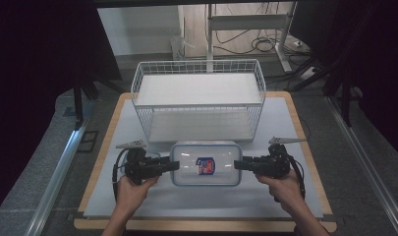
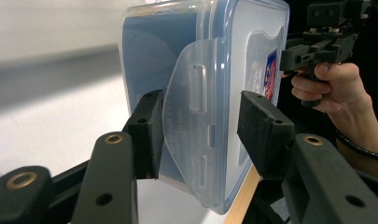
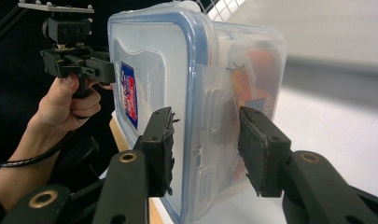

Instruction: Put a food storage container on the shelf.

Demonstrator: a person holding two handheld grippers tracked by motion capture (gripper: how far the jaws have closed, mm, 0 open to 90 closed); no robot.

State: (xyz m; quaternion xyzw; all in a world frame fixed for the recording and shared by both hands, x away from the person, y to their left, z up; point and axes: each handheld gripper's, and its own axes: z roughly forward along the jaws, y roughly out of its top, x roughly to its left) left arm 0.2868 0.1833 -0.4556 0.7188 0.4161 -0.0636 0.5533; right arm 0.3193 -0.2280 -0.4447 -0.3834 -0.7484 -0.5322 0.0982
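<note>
Lying with its long axis from left to right in the high view, the clear plastic food container (image 1: 205, 163) sits between the two hand-held grippers, just in front of the white wire basket (image 1: 198, 101). Its lid (image 1: 186, 158) faces up toward that camera and has a blue sealing rim and locking flaps on the short ends. The left hand-held gripper (image 1: 173, 165) meets the left short end and the right hand-held gripper (image 1: 237, 164) meets the right short end, so the box is held from both sides over the pale worktop (image 1: 280, 123).

In the left gripper view, the jaws of the left hand-held gripper stand partly open around the end flap (image 2: 189, 116). One pad (image 2: 149, 133) seems to touch the box body, the other pad (image 2: 259, 130) stands near the lid side, and it is not sure that it presses. In the right gripper view, the two jaws are also half open, with the latch end of the box between them, both pads close against it.

Inside the container something orange-red (image 3: 254, 70) shows through the cloudy wall, but it cannot be identified. A small label (image 1: 205, 166) in blue and red is stuck on the middle of the lid, and its writing is too small to read. The wire basket has two white shelves.
</note>
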